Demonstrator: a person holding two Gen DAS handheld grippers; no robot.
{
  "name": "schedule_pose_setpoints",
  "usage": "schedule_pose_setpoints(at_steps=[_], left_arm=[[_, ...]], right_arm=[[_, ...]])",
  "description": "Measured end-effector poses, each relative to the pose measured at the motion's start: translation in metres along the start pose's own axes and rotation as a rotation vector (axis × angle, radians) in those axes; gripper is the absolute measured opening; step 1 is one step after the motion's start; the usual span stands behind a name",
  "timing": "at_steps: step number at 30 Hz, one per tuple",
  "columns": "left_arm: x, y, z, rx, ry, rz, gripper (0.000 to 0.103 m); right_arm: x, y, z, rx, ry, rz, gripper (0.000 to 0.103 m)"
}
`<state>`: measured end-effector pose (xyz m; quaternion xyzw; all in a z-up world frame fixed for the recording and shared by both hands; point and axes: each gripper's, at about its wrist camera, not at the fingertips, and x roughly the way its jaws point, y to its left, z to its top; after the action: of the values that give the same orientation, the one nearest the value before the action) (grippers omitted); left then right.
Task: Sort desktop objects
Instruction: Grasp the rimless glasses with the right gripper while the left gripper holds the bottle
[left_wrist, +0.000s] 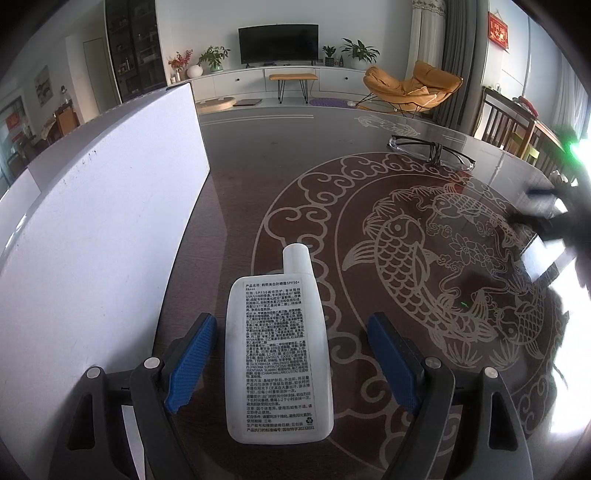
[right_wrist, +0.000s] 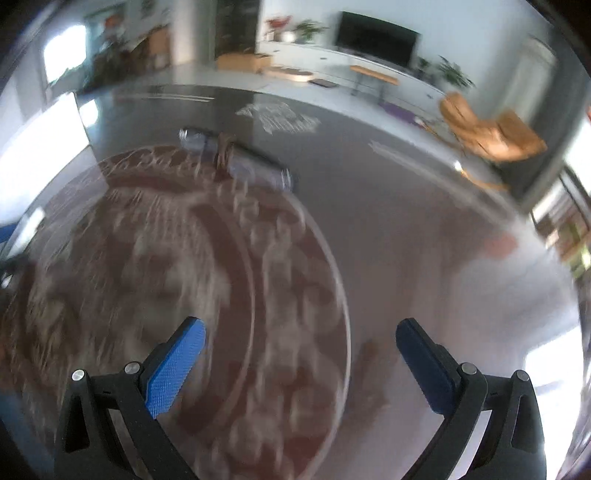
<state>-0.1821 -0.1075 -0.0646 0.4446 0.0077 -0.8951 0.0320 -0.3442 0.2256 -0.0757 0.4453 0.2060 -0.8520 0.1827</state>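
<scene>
Left hand-held gripper (left_wrist: 291, 363) stands open around the white bottle (left_wrist: 279, 354) lying low centre on the worktop (left_wrist: 258, 177), pads not touching. Right hand-held gripper (right_wrist: 300, 363) is open, empty. Closing off-centre could skid the bottle against the white box (left_wrist: 99, 229).

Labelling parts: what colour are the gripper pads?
Blue pads, clearest in the left wrist view.

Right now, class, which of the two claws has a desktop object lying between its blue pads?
The left claw: the white sunscreen bottle lies flat between its open pads. The right claw has only bare patterned table between its pads.
</scene>
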Motion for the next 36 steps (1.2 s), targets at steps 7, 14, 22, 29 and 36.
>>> schedule_pose_setpoints(at_steps=[7,14,22,29,36], left_arm=[[0.0,0.0,0.0,0.0,0.0,0.0,0.084],[0.002,-0.001,-0.001,0.0,-0.001,0.0,0.084],[0.003,-0.001,-0.001,0.0,-0.001,0.0,0.084],[0.004,-0.002,-0.001,0.005,0.003,-0.017,0.087],[0.007,-0.011,0.005,0.05,0.022,-0.049,0.096]], right_arm=[[0.047,0.043,0.087,-0.107,-0.053,0.019,0.103],[0.058,0.048,0.087,0.02,-0.053,0.161,0.014],[-0.017,0.063,-0.025,0.157,-0.039,0.041,0.014],[-0.116,0.119,-0.164,0.313,-0.088,-0.047,0.014],[-0.14,0.118,-0.197,0.401,-0.094,-0.077,0.015]])
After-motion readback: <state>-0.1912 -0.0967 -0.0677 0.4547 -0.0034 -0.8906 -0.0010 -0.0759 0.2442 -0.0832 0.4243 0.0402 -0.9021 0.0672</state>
